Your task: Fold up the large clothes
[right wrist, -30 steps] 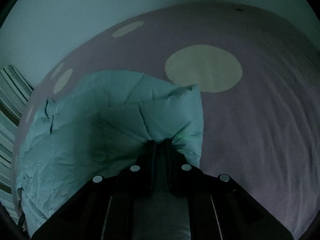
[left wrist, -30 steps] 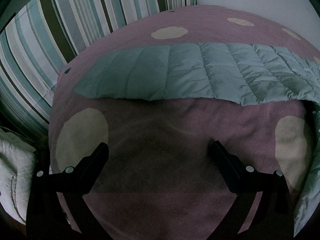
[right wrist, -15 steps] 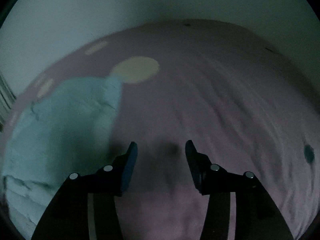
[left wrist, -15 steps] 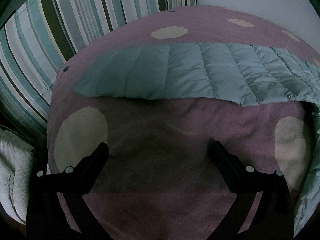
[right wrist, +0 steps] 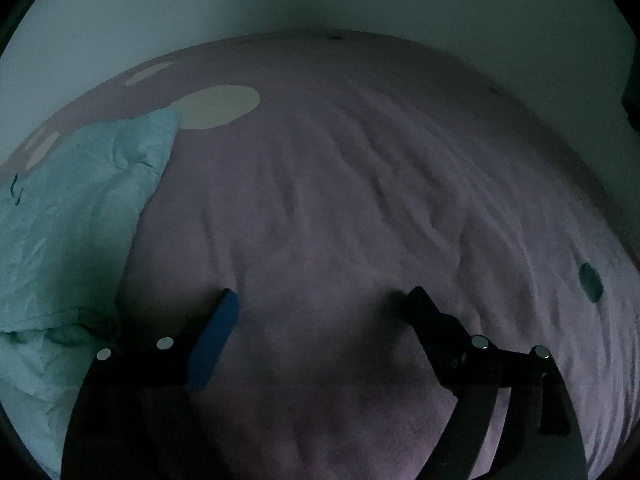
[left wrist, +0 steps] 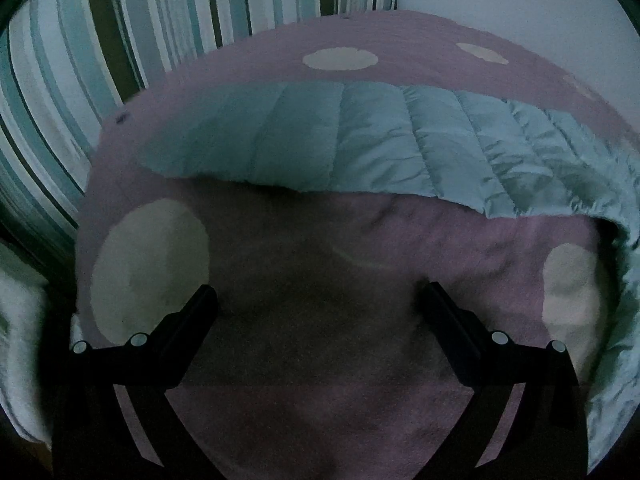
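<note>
R gripper point(right wrist: 320, 304) fingers just spread wide, nothing btwn; quilted jacket point(right wrist: 72, 220) left of them. L gripper point(left wrist: 318, 300) fingers spread, jacket beyond.

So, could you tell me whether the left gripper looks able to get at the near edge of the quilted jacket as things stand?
Probably yes. The left gripper is open and empty, and only bare pink blanket lies between its fingers and the near edge of the quilted jacket. Nothing stands in the way.
</note>
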